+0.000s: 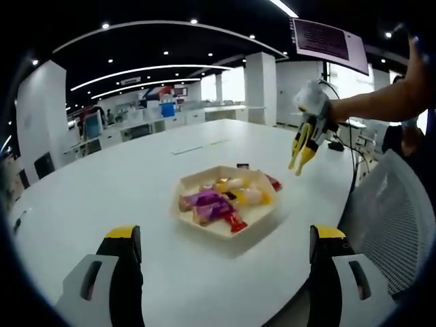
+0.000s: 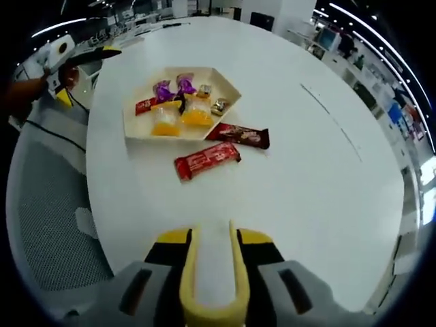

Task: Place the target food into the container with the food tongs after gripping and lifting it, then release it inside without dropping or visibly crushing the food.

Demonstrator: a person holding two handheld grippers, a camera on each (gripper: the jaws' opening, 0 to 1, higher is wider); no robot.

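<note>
Right gripper view showed yellow food tongs (image 2: 212,272) clamped in the right tool (image 2: 212,255), pointing toward two red wrapped bars (image 2: 207,161); left tool (image 1: 225,248) hung apart.

1. A tray (image 2: 139,127) sat on the round table (image 2: 306,177), holding several wrapped snacks (image 2: 178,112).
2. 2 wrapped bars (image 2: 207,161) lay on the table just beside the tray, outside it.
3. A mesh chair (image 2: 48,204) stood at the table's edge.
</note>
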